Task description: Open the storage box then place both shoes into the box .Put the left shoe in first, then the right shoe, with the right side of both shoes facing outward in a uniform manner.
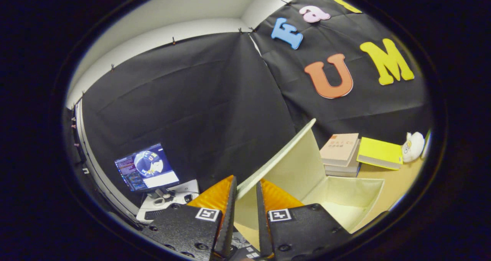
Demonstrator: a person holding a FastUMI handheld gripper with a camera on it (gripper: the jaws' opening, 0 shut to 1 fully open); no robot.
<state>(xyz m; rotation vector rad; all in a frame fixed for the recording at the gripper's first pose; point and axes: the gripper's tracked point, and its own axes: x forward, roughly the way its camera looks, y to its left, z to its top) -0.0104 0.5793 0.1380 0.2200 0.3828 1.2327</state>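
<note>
A cream storage box stands on the wooden table just ahead of my fingers, to the right, with its inside bare. Its lid is swung up and stands tilted above the box. The lid's near corner runs down into the gap between my two fingers. My gripper is shut on that corner, one finger on each face of the lid.
Beyond the box, a stack of books and a yellow book lie on the table, with a white plush toy past them. Off to the left, lower down, a monitor stands on a white desk.
</note>
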